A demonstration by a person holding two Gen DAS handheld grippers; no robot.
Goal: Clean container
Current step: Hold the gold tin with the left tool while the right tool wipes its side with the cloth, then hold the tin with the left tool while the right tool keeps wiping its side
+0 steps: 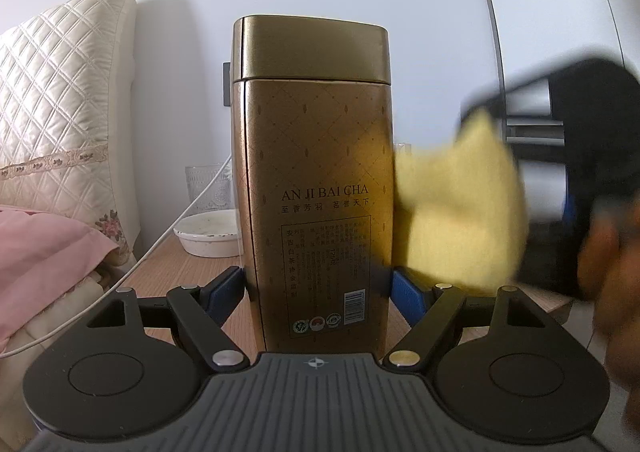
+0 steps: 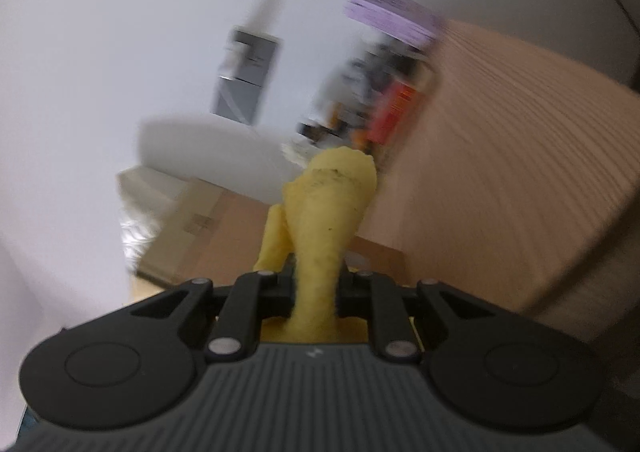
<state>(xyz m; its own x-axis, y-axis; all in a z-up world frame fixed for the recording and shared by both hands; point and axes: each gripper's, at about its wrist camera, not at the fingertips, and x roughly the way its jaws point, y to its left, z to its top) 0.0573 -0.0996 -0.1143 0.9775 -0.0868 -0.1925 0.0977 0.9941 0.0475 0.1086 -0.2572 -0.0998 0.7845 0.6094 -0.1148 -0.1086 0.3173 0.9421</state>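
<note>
Item 1: gold tea tin (image 1: 318, 180), lid on, standing upright; my left gripper (image 1: 318, 288) is clamping it low on the body, blue pads (image 1: 408, 292) pressing both sides.

Item 2: yellow cloth (image 1: 460, 208); my right gripper (image 2: 316, 288) is pinching it tight between narrow jaws, and it is lying against the tin's right side. The right wrist view is blurring heavily.

Item 3: wooden bedside table (image 1: 168, 264), carrying a white bowl (image 1: 208, 236), glass tumbler (image 1: 206, 188) and white cable (image 1: 132, 272).

Item 4: quilted pillow (image 1: 60, 124), at left.

Wooden nightstand (image 1: 176, 264) bearing gold tin (image 1: 320, 188), white dish (image 1: 210, 238), patterned glass (image 1: 208, 188).
</note>
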